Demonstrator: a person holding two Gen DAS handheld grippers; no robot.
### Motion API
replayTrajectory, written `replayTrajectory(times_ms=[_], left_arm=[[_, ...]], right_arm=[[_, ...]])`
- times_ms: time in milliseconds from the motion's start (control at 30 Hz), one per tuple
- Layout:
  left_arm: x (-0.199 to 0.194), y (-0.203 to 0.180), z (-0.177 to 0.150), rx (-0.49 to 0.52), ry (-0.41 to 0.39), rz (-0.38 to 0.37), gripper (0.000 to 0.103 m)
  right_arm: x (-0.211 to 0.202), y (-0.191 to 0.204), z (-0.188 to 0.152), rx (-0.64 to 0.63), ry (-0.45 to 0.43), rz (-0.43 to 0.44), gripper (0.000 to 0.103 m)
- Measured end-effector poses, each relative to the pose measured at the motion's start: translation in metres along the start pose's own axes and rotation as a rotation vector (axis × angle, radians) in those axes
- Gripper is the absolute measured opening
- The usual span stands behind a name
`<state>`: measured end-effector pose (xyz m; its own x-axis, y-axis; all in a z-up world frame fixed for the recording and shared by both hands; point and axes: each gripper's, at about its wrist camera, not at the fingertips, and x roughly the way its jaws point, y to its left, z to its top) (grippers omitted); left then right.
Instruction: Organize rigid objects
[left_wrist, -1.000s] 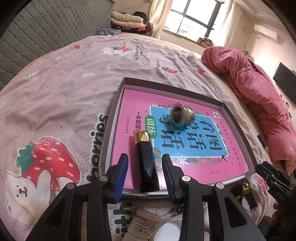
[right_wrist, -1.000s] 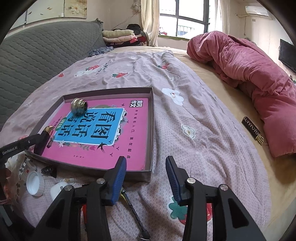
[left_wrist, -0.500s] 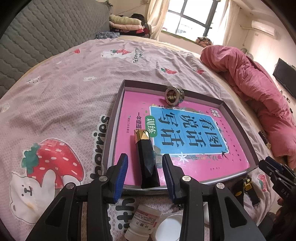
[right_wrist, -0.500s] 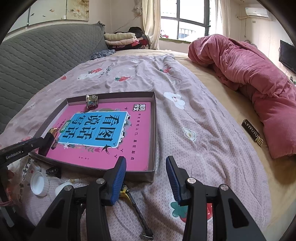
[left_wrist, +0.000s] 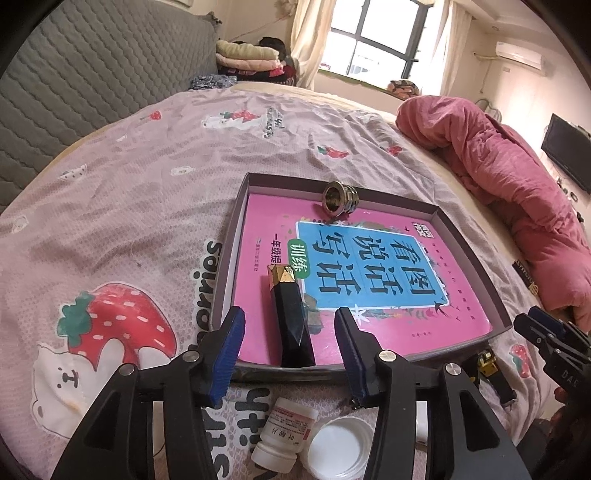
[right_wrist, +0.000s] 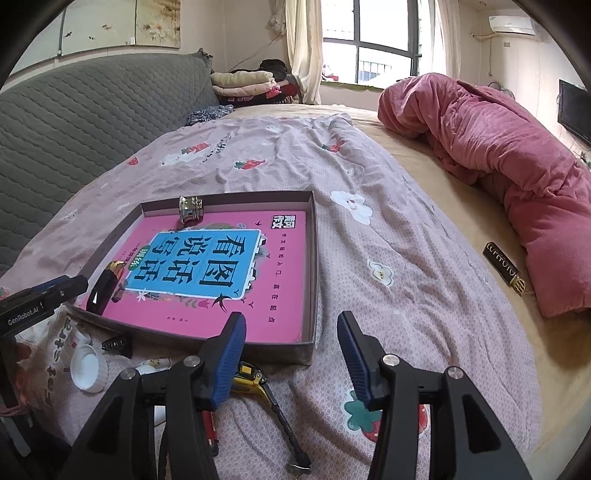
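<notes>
1. You are holding both grippers low over a bed covered by a pink sheet (left_wrist: 122, 206) printed with strawberries and small animals.
2. Your left gripper (left_wrist: 290, 345) has its blue-padded jaws spread wide and holds nothing. It hovers at the near edge of a shallow brown tray (left_wrist: 231, 254).
3. Your right gripper (right_wrist: 291, 349) is likewise spread apart and empty. It hangs over the sheet just beyond the tray's near right corner.
4. The tray holds a pink book (left_wrist: 454, 317) with a blue panel of large Chinese characters; the book fills most of the tray floor.
5. A black faceted tube with a gold cap (left_wrist: 293, 321) lies flat on the book near the tray's front left, cap pointing away from you, in line with the gap between your left jaws.
6. A shiny metal ring-shaped fitting (left_wrist: 340, 195) rests on its side at the far edge of the tray, against the back wall.
7. On the sheet below your left gripper lie a small white pill bottle (left_wrist: 286, 434) and, just beside it, a loose white cap (left_wrist: 338, 448).
8. A yellow-and-black tool (right_wrist: 267, 402) lies on the sheet beside your right gripper's left finger.
9. A rumpled pink quilt (right_wrist: 517, 155) sits far right, with a dark rectangular bar (right_wrist: 504, 273) lying near it.
</notes>
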<state>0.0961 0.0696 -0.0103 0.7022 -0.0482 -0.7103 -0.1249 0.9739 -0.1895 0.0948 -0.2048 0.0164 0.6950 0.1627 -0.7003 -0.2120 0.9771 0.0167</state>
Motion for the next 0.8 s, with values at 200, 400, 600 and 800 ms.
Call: replayTrajectory(times_ms=[200,400,600,800], left_arm=[[-0.011,-0.003,-0.003,0.011,-0.018,0.01,0.056],[-0.021,-0.002,-0.004,0.007,-0.029,0.022,0.057],[-0.031,0.006,-0.003,-0.014,-0.043,0.035,0.057],[-0.039,0.009,-0.003,-0.017,-0.052,0.047,0.058]], right_arm=[[-0.005,0.0,0.001,0.006,-0.014,0.008,0.052],[-0.01,-0.002,0.002,0.014,-0.031,0.013,0.056],[-0.015,-0.003,0.001,0.03,-0.038,0.024,0.057],[-0.02,0.0,0.002,0.024,-0.046,0.029,0.057]])
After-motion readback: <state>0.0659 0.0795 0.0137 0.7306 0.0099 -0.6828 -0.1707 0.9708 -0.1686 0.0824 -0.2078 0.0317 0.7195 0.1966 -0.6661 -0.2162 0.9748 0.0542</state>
